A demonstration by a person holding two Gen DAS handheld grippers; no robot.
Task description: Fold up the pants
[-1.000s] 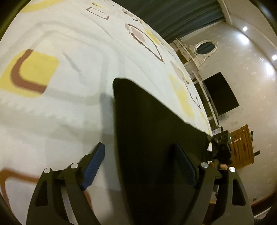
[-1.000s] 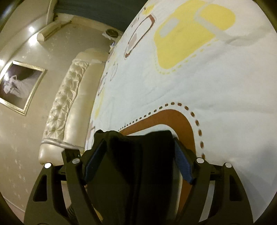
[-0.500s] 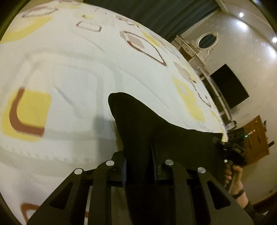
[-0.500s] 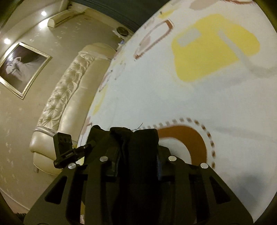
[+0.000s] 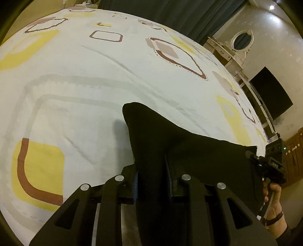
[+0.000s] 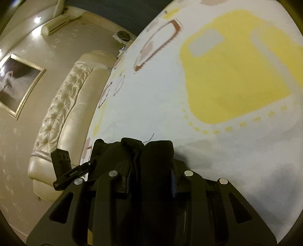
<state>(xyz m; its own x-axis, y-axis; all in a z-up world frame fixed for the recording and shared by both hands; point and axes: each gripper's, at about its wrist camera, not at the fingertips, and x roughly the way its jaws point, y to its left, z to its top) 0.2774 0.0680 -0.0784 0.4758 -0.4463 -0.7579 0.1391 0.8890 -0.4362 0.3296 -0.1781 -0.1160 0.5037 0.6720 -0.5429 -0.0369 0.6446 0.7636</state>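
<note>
The black pants hang stretched between both grippers above the bed. My left gripper is shut on one end of the pants, with a corner of cloth sticking out past the fingers. The right gripper shows at the far right of the left wrist view, held by a hand. In the right wrist view my right gripper is shut on a bunched edge of the pants. The left gripper shows there at the left.
The bed has a white cover with yellow and brown shapes. A padded cream headboard stands at one side. A dresser with an oval mirror, a dark screen and dark curtains lie beyond the bed.
Both grippers went from open around the pants to shut on them. Both have since lifted the cloth up off the bed cover.
</note>
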